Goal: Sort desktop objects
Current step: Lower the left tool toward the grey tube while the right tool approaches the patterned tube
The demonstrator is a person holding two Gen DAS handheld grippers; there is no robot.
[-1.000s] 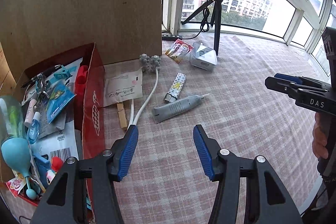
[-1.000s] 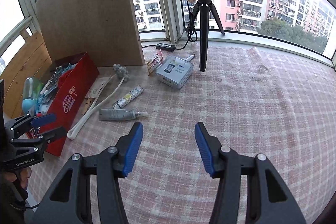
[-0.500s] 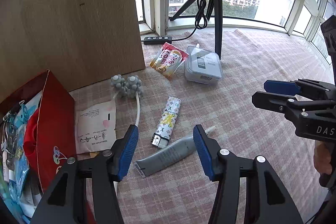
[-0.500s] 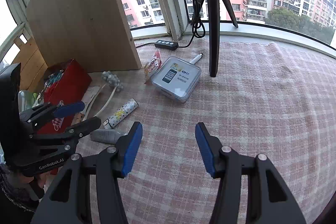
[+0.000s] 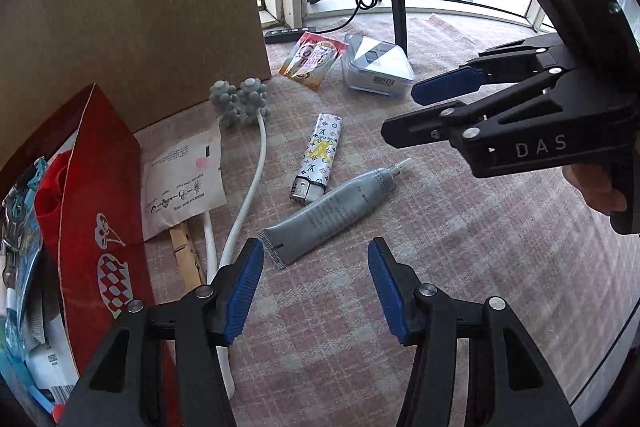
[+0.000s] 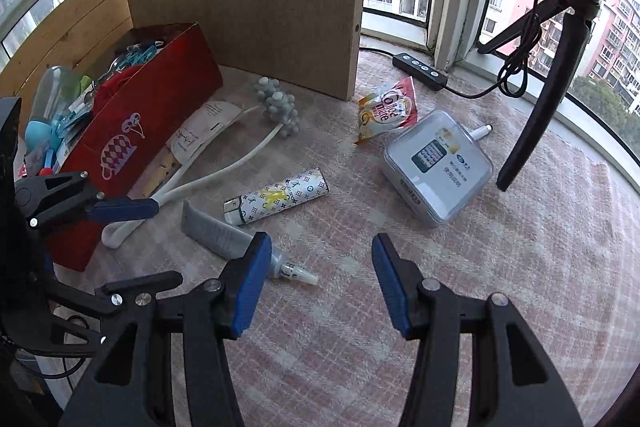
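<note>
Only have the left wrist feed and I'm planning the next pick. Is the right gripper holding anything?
Observer: No. The right gripper is open and empty. In its own view the grey tube runs behind its left finger, with the nozzle showing in the gap.
Operator: Anything hidden behind the clear box?
Observer: Yes, a small white pen-like tip sticks out from behind the clear box.
Operator: Far end of the red box?
Observer: A clear bottle sits at that end of the red box, among other clutter.
</note>
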